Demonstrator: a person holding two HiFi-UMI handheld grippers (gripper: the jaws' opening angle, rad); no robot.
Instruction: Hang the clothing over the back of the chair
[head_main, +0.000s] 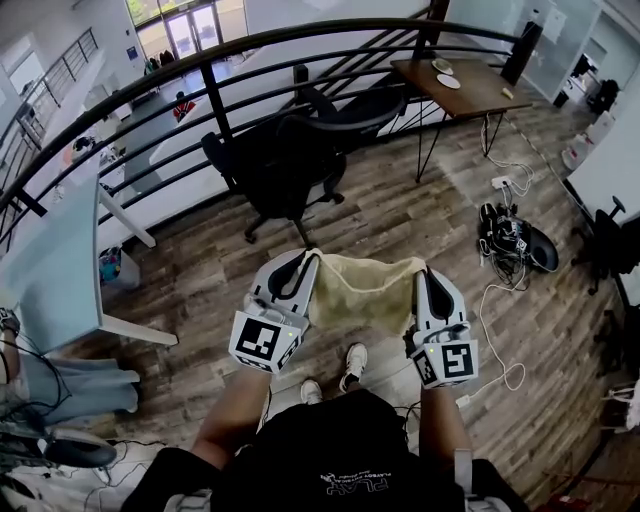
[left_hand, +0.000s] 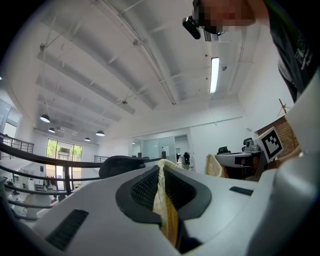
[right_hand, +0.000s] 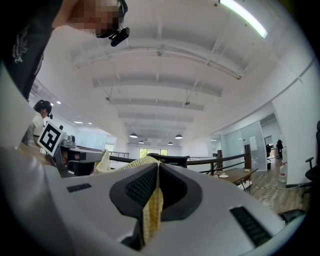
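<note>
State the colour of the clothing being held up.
The clothing is pale yellow; it shows best in the head view.

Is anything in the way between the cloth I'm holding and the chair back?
Nothing visible. The clothing hangs between the left gripper and right gripper, both clamped on it; only bare floor lies between it and the black chair ahead.

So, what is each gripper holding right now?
Left gripper: closed on the yellow cloth.
Right gripper: closed on the same cloth.
</note>
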